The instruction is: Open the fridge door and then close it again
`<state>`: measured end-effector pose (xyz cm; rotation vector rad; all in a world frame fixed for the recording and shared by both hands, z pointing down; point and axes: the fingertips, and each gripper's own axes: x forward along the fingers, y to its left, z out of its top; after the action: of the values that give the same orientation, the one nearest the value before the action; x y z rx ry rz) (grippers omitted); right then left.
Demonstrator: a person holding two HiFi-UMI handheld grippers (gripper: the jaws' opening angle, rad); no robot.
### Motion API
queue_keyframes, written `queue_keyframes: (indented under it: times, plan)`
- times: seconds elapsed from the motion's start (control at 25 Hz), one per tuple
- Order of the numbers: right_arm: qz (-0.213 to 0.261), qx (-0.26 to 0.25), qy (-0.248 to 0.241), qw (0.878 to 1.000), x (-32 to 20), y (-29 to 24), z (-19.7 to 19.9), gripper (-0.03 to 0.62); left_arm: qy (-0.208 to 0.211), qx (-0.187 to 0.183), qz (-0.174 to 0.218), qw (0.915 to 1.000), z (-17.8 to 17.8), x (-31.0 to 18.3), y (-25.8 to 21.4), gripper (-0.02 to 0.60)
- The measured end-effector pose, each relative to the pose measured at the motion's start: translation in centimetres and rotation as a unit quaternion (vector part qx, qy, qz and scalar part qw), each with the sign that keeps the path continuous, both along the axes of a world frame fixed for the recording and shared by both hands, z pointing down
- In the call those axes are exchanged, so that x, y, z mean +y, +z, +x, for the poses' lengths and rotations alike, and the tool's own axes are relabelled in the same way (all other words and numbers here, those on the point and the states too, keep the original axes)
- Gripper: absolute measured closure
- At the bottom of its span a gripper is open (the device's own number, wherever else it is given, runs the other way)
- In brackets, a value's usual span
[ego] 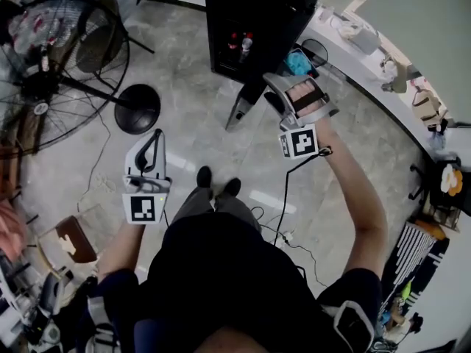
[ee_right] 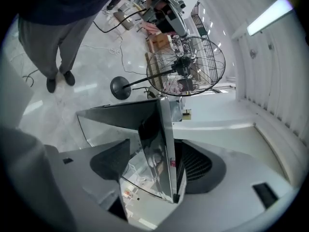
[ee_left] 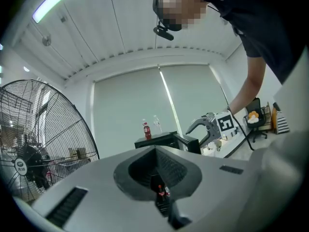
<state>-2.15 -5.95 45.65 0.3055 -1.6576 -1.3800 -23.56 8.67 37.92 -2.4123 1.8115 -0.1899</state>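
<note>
Half done, likely: fridge door [ee_right: 164, 144] hangs open off the fridge [ego: 257, 20], right gripper [ego: 274, 90] jaws spread wide astride its free edge, left gripper [ego: 154, 140] shut and idle; next move needs a swing closed.

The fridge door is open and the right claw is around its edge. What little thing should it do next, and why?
Probably nudge the door back toward the fridge. The door already stands open, and the right gripper has its jaws wide apart on either side of the door's edge without pinching it, so one jaw could likely just push it shut.
</note>
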Motion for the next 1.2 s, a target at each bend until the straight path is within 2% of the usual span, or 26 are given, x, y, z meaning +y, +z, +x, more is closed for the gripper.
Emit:
queue_keyframes:
  times: [0.24,0.4,0.56,0.72,1.2]
  plan:
    - [0.004,0.022,-0.039,0.999,-1.1,0.7,-0.9,0.238,-0.015,0.000,-0.004,0.9999,-0.3,0.2,0.2,0.558]
    - [-0.019,0.041,-0.051,0.998,-1.2,1.7,-1.1,0.229,-0.021,0.003,-0.003,0.9998,-0.3,0.3,0.2,0.558]
    - [-0.030,0.051,-0.061,0.996,-1.4,2.1,-1.4,0.227,-0.020,-0.010,-0.007,0.9997,-0.4,0.5,0.6,0.558]
    - [-0.039,0.057,-0.068,0.995,-1.8,2.3,-1.9,0.218,-0.026,0.008,-0.003,0.9996,-0.8,0.0,0.0,0.558]
    - [-0.046,0.048,-0.042,0.997,-2.9,2.3,-3.7,0.227,-0.021,0.007,-0.011,0.9997,-1.3,-0.1,0.6,0.558]
